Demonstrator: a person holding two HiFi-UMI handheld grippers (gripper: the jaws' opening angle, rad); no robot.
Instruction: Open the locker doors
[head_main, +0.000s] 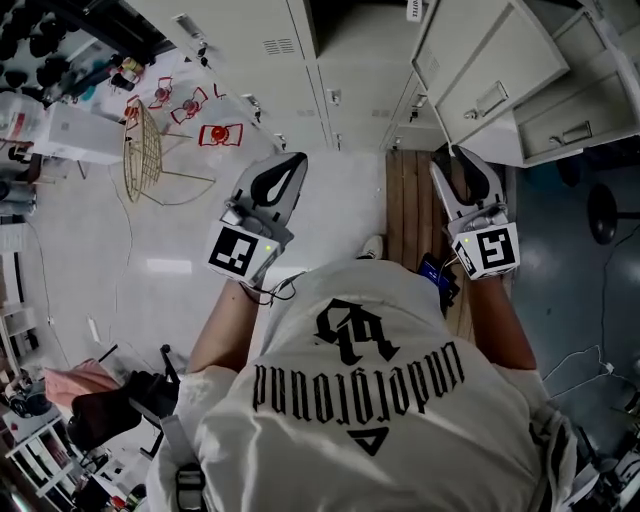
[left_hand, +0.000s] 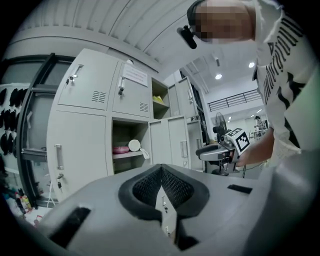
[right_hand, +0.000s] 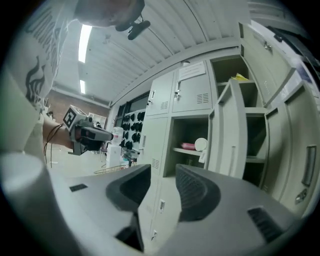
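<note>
A bank of grey lockers (head_main: 300, 60) fills the far side of the head view, and both grippers point level at it from a short way off. My left gripper (head_main: 296, 160) (left_hand: 161, 176) is shut with nothing in it. It faces closed doors (left_hand: 75, 150) and an open compartment (left_hand: 130, 155) holding a pink thing (left_hand: 120, 149) and a white round thing (left_hand: 134, 145). My right gripper (head_main: 452, 158) (right_hand: 162, 182) is open and empty. It faces an open door (right_hand: 230, 135) and a closed lower door (right_hand: 155, 145). Several doors (head_main: 490, 70) at the right stand swung out.
A wire basket (head_main: 145, 150) and red items (head_main: 220, 133) lie on the floor at left. Wooden planks (head_main: 410, 200) lie at the lockers' foot. A rack of black items (left_hand: 10, 125) stands left of the lockers. A chair base (head_main: 600, 215) is at right.
</note>
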